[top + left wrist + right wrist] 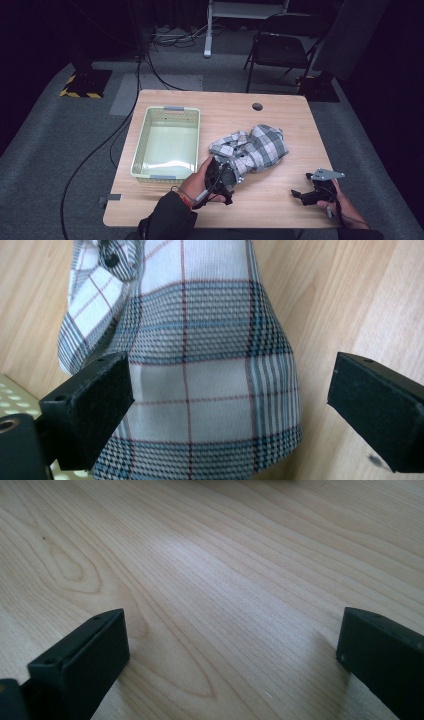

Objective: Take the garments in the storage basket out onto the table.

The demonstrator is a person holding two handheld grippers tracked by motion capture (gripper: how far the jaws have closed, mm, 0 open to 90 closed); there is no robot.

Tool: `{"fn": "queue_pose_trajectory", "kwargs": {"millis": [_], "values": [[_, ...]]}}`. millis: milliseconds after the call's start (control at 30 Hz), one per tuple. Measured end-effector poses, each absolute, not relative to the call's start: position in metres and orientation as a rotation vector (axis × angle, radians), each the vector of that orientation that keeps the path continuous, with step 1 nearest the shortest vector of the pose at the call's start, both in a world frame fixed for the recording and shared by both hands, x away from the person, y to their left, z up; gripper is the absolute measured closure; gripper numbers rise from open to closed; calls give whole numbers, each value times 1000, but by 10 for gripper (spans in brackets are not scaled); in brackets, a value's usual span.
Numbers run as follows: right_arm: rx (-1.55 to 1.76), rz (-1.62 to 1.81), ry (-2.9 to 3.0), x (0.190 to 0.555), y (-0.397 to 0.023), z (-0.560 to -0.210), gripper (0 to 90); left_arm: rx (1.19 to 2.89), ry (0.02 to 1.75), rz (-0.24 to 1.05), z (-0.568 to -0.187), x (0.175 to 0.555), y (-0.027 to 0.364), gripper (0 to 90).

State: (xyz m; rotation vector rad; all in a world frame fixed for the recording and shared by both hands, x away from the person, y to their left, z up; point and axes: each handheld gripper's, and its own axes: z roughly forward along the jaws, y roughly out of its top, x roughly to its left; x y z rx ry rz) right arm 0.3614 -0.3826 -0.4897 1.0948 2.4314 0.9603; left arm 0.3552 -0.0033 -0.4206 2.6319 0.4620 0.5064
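Plaid shirt [200,365] cloth is seen between the spread jaws of the left gripper [230,405], which are not closed on it. The crumpled shirt lies on the wooden table [280,195], just right of the pale green basket [142,135]. The right gripper [232,655] is held with jaws wide apart over bare wood, well apart from the shirt.

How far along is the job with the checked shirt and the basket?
Nothing looks done yet: the basket is empty and the shirt lies crumpled on the table. In hand: the left gripper, jaws open, straddles a shirt edge. The right gripper waits open over bare wood. Gripping and moving the shirt remain.
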Motion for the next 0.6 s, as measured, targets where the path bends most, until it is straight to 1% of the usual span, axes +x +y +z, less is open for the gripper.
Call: {"fn": "queue_pose_trajectory", "kwargs": {"millis": [233, 600], "values": [[1095, 960, 2431, 361, -383, -490, 6, 2629, 477, 500, -423, 348, 10, 42], [1095, 960, 2432, 361, -383, -490, 5, 2670, 440, 522, -426, 333, 25, 44]]}}
